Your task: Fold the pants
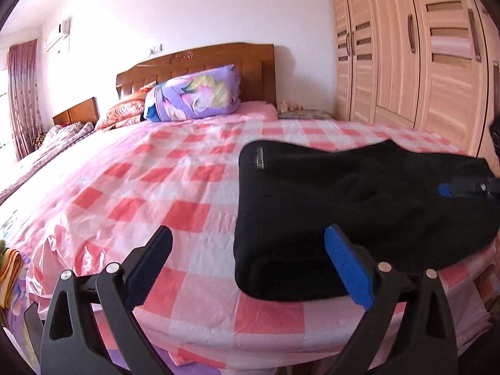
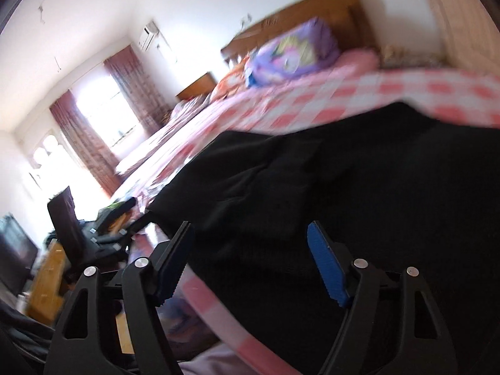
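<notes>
Left gripper point(image 1: 250, 256), jaws spread wide and grasping nothing; its blue-padded finger point(image 1: 347, 268) lies against the near edge of the folded black pants point(image 1: 359, 206), its other finger over bare bed cover. The pants lie as a compact bundle ahead and to the right of this tool, near the front edge of the pink-and-white checked cover point(image 1: 175, 187). Right gripper point(image 2: 250, 250), jaws likewise released, empty, fingers straddling the near part of the pants point(image 2: 359, 187); whether the pads touch the cloth cannot be told from this blurred, tilted view. Its tip also shows at the far right of the left wrist view, resting at the bundle's right edge. Farther ahead, a purple floral bolster point(image 1: 195, 95) rests against the wooden headboard point(image 1: 218, 62). To the right stands a closed wardrobe point(image 1: 422, 62), contents not visible.
</notes>
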Tool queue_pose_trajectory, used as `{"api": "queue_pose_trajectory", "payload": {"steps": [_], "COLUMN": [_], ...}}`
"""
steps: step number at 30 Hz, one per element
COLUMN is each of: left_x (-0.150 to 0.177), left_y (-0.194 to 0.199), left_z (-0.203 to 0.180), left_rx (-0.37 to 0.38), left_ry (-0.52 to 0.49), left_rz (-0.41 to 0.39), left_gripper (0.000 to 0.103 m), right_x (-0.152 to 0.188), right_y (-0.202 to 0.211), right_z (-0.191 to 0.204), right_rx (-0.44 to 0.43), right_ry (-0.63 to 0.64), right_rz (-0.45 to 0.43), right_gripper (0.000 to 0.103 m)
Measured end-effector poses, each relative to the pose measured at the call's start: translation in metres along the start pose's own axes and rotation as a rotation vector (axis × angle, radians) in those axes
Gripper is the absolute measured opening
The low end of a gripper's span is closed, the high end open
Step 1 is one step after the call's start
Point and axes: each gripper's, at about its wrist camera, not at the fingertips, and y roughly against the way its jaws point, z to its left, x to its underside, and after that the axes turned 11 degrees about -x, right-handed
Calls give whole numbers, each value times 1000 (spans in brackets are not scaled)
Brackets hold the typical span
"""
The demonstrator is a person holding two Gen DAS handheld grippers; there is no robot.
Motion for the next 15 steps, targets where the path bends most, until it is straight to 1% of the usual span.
{"api": "queue_pose_trajectory", "payload": {"steps": [1,2,3,4,7,10,12,13,15], "left_x": [2,8,11,15,27,30,31,31,30], "left_y": [-2,-2,-2,-2,-7,-13,-16,-18,-23], "left_z": [-2,-13,-15,-20,-24,-22,-17,-16,-15], "left_rx": [0,-8,-17,-32,-66,-90,-78,-72,-85], "left_ry": [-12,-36,-53,-84,-134,-136,-106,-96,-94], "left_rz": [4,5,4,1,-4,0,8,14,24], "left_gripper": [98,98,98,98,98,98,98,98,98], "right_x": [-1,-1,-2,-1,2,5,5,3,-6], "right_y": [-9,-16,-24,-26,-22,-19,-24,-28,-35], "right_z": [-2,-4,-7,-9,-6,-5,-3,-3,-7], "right_rx": [-13,-17,2,13,42,42,47,50,57], "right_ry": [-28,-54,-75,-83,-107,-125,-122,-116,-116], "right_rz": [25,50,78,92,105,104,113,117,116], "right_gripper": [70,70,70,70,69,69,69,69,69]}}
